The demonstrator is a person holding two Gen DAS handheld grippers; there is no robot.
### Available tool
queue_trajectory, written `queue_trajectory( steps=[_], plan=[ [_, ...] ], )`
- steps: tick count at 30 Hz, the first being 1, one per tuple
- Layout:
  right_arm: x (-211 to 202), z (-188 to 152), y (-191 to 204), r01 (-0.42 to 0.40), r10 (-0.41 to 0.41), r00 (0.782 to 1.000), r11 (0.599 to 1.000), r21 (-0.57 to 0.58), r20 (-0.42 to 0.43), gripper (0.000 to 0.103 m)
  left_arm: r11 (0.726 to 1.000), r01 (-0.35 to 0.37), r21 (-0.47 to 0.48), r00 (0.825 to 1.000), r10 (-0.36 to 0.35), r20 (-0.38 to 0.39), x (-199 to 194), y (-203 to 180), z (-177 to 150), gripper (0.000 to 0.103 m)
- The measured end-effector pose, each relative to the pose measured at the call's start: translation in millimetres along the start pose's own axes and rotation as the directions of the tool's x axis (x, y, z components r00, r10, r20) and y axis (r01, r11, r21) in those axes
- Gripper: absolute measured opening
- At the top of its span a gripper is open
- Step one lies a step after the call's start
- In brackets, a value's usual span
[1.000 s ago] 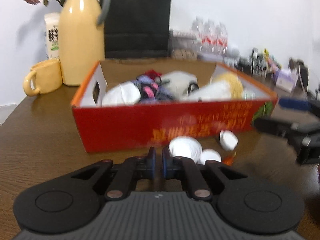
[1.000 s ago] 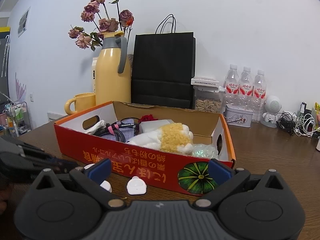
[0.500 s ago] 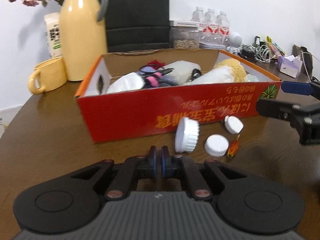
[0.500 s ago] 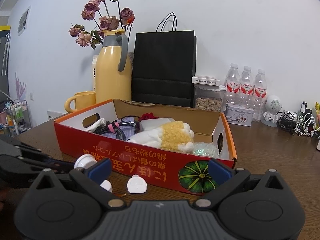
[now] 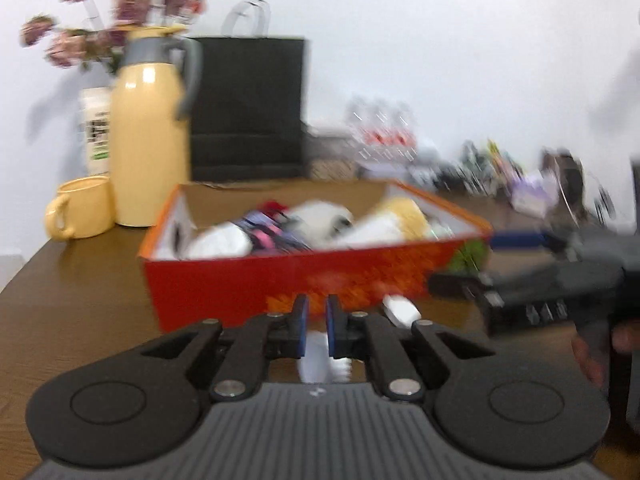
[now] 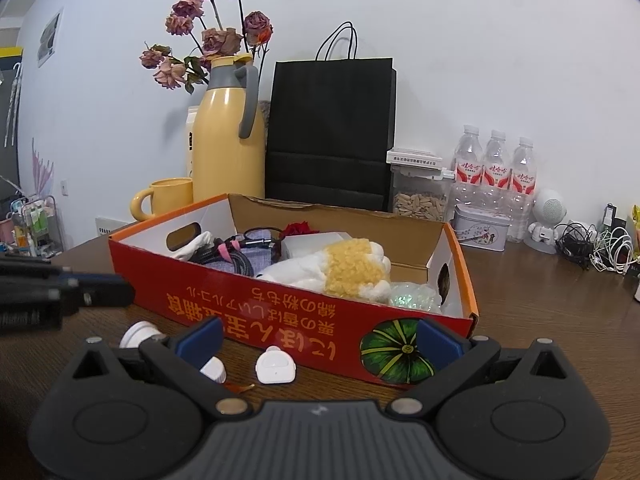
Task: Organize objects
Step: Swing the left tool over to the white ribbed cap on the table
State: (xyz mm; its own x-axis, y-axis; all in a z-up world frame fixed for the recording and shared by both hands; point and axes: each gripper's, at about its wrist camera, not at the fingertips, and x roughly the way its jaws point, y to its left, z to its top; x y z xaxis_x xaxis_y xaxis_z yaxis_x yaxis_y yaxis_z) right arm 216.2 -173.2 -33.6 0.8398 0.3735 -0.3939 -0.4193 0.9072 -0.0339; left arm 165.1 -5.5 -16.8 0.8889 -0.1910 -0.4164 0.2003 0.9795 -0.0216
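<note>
A red cardboard box [image 6: 280, 304] stands on the brown table, holding cables, a white and yellow plush and other items; it also shows blurred in the left wrist view [image 5: 248, 280]. Small white items lie in front of it: a round jar [image 6: 138, 334], a cap [image 6: 214, 370] and a white device [image 6: 275, 366]. My left gripper [image 5: 316, 320] is nearly shut with nothing held, above a white item [image 5: 320, 356]. It also shows at the left of the right wrist view [image 6: 100, 286]. My right gripper [image 6: 320, 338] is open and empty before the box.
A yellow thermos [image 6: 228, 140] with dried flowers, a yellow mug [image 6: 168, 196] and a black paper bag [image 6: 332, 132] stand behind the box. Water bottles [image 6: 496, 176], a tin, a nut container and cables [image 6: 592, 244] line the back right.
My left gripper has moved, tilting its view up toward the box; the view is now blurred. The white jar lies lower on the table. My right gripper has stayed open and nearly still.
</note>
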Motion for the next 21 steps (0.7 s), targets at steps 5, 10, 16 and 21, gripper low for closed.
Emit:
queue_trajectory(
  steps=[5,10,16,21],
  plan=[
    [-0.2,0.1,0.0,0.000,0.000,1.000,1.000,0.000,0.001,0.103,1.000,-0.022,-0.015,0.995,0.020,-0.093,11.9,-3.6,-5.6,0.010],
    [0.0,-0.3,-0.2,-0.001,0.001,1.000,1.000,-0.001,0.001,0.103,0.988,-0.042,-0.149,0.993,0.024,-0.120,12.8,21.4,-8.0,0.008],
    [0.0,-0.2,0.0,0.000,0.000,1.000,1.000,-0.001,0.001,0.103,0.940,-0.032,-0.340,0.992,-0.013,-0.129,12.9,56.2,-10.4,0.008],
    [0.1,-0.2,0.0,-0.001,0.001,1.000,1.000,-0.001,0.001,0.103,0.816,-0.034,-0.577,0.993,-0.039,-0.113,9.0,99.5,-19.2,0.008]
  ],
)
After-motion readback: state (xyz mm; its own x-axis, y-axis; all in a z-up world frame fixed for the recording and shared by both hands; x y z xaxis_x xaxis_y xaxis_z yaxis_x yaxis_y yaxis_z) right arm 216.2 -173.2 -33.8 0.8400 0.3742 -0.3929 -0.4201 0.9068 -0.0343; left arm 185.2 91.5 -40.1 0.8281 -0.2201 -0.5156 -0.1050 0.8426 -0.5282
